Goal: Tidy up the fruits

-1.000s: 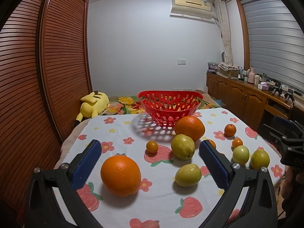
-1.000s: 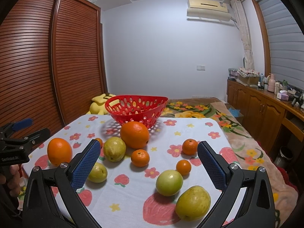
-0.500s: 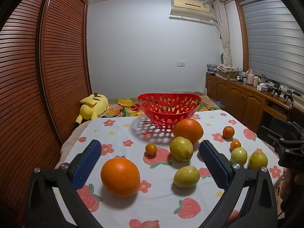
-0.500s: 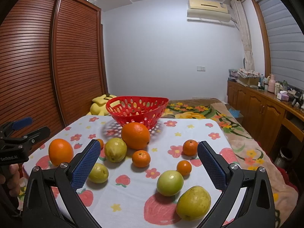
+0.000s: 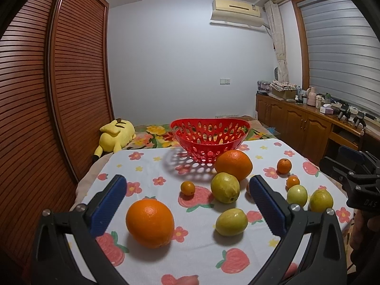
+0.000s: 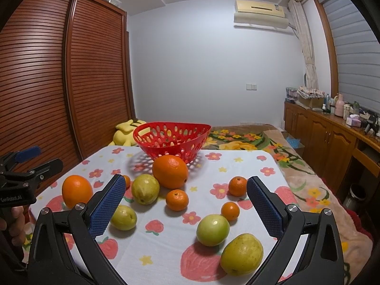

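Fruits lie loose on the desk, none held. The left gripper is released, jaws wide apart; a large orange sits between them, nearer its left finger and touching neither, with a green fruit toward the right finger. The right gripper is likewise released, with a small mandarin and a round green fruit lying between its jaws. Beyond both grippers stands the red basket.

I count two big oranges, four little oranges, and five yellow-green fruits on my table. There is one red basket and one yellow plush toy.
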`<move>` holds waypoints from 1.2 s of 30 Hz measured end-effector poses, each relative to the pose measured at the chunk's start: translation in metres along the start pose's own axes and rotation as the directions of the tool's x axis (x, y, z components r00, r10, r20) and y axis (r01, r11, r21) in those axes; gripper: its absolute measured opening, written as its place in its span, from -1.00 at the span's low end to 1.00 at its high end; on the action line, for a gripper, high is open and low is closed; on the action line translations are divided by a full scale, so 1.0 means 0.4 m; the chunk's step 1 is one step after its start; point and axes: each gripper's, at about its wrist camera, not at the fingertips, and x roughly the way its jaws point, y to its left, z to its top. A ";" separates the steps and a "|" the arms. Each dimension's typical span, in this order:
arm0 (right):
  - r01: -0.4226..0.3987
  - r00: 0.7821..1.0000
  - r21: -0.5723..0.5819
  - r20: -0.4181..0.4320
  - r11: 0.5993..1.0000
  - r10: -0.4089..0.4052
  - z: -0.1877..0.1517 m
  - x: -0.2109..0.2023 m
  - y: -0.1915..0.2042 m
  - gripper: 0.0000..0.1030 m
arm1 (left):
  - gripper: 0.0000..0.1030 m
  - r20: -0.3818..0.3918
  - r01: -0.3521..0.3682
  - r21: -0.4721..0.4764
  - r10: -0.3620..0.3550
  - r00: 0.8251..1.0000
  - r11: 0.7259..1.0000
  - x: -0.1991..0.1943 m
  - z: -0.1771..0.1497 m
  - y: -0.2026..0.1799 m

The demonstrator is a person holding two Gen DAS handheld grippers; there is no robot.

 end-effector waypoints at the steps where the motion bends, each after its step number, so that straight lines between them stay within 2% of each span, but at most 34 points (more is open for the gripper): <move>1: 0.001 1.000 -0.001 0.001 1.000 -0.001 -0.002 0.000 -0.003 1.00 | 1.00 0.001 0.000 0.001 0.000 1.000 1.000 0.000 0.000 0.000; 19: 0.001 1.000 -0.002 0.001 1.000 -0.001 -0.006 -0.002 -0.003 1.00 | 1.00 -0.002 0.003 -0.001 -0.003 1.000 1.000 -0.003 -0.005 -0.003; 26: 0.010 1.000 0.004 -0.027 1.000 -0.010 -0.020 0.006 -0.017 1.00 | 1.00 -0.040 0.001 -0.001 -0.001 0.999 1.000 0.013 -0.031 0.002; 36: 0.032 0.997 -0.010 -0.076 0.999 -0.033 -0.091 0.006 -0.055 1.00 | 1.00 -0.097 -0.013 -0.018 0.011 0.995 1.000 0.031 -0.083 0.051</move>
